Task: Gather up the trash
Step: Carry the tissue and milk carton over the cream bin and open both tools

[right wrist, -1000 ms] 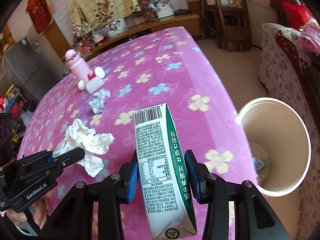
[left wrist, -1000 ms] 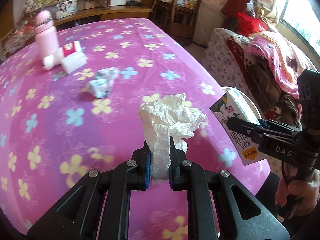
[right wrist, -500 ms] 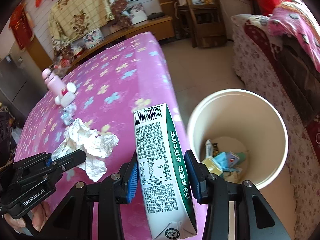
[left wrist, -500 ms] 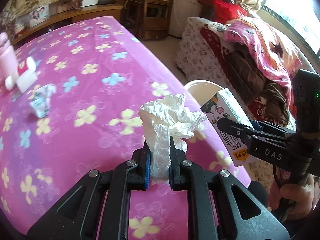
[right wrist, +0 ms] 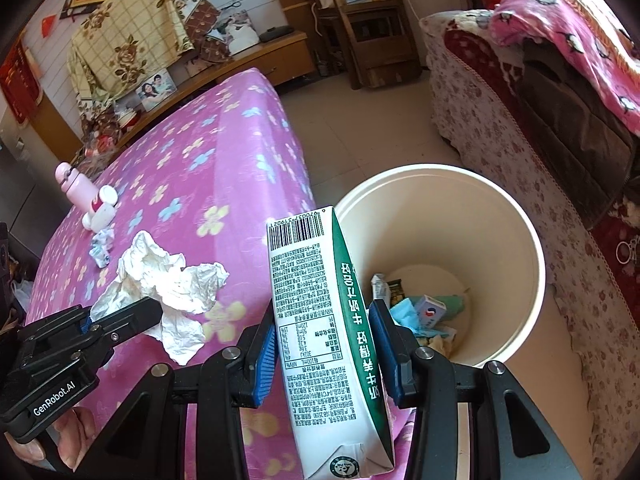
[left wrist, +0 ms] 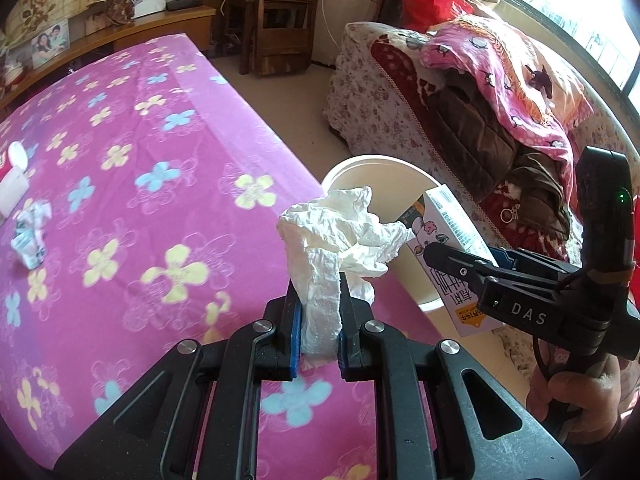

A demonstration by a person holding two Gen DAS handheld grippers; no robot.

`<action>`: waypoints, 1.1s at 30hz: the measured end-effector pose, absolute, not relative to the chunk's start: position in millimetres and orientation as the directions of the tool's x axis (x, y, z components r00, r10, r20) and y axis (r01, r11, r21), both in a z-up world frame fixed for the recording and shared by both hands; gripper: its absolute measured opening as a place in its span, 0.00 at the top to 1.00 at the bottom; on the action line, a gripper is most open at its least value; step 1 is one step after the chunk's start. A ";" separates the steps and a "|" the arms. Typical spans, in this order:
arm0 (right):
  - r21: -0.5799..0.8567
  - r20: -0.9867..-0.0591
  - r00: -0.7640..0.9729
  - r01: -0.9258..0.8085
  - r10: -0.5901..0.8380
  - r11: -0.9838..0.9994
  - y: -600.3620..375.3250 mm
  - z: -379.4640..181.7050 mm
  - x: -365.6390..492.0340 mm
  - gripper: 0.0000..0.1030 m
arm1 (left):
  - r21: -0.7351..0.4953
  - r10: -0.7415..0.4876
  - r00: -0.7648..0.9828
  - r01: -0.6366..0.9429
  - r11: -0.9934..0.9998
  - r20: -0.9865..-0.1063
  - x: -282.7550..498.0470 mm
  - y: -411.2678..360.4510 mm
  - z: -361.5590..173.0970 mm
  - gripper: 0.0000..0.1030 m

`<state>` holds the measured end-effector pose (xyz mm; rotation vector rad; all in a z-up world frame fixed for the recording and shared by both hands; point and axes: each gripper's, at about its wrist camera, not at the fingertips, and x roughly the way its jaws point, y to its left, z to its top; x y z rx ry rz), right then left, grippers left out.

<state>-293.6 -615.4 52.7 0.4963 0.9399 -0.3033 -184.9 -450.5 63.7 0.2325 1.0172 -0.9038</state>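
**Both tongs loaded, bin just past the table edge**

My left gripper (left wrist: 318, 320) is clenched on a crumpled white tissue (left wrist: 340, 236); its lower tail is pinched between the blue pads while the bulk billows up above the fingertips. From my right-hand camera the same tissue (right wrist: 168, 280) hangs out over the pink flowered tablecloth (right wrist: 208, 152), close to the table's near corner.

My right gripper (right wrist: 324, 340) is clamped on a milk carton (right wrist: 320, 320), held upright between the two blue pads, barcode end up and the green side facing right. From the left camera the carton (left wrist: 444, 240) sits just right of the tissue, the two nearly touching in that view.

The cream waste bin (right wrist: 520, 236) stands on the floor just beside the table edge, directly beyond and to the right of the carton. Its mouth is open, with wrappers and small boxes lying at the bottom. In the left view the bin's rim (left wrist: 380, 160) shows behind the tissue.

Back on the tablecloth lie a small crumpled wrapper (left wrist: 30, 236), a white-and-red bottle on its side (right wrist: 102, 212) and a pink flask (right wrist: 74, 184), all well apart from both tongs.
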 end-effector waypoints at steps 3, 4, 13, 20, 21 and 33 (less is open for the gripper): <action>0.274 -0.830 0.557 0.470 -0.040 0.839 -622.5 50.7 -296.9 0.59 | -0.235 -0.547 0.201 0.746 0.623 -0.813 -185.3 -458.8 60.7 0.89; 0.274 -0.830 0.556 0.474 -0.043 0.837 -624.9 50.2 -298.0 0.59 | -0.237 -0.548 0.197 0.747 0.621 -0.813 -185.4 -461.9 59.6 0.89; 0.276 -0.840 0.539 0.518 -0.059 0.810 -647.7 39.2 -303.7 0.59 | -0.258 -0.557 0.170 0.752 0.606 -0.813 -184.9 -484.4 54.3 0.89; 0.279 -0.853 0.519 0.552 -0.061 0.786 -663.2 25.1 -303.7 0.59 | -0.268 -0.564 0.155 0.759 0.594 -0.811 -183.8 -503.6 51.4 0.89; 0.280 -0.854 0.517 0.556 -0.062 0.783 -665.0 23.6 -304.1 0.59 | -0.269 -0.564 0.152 0.760 0.592 -0.811 -183.8 -506.5 50.6 0.89; 0.326 -0.865 0.495 0.670 -0.075 0.667 -708.9 -2.4 -306.4 0.40 | -0.329 -0.604 0.110 0.755 0.567 -0.790 -181.5 -538.5 47.2 0.55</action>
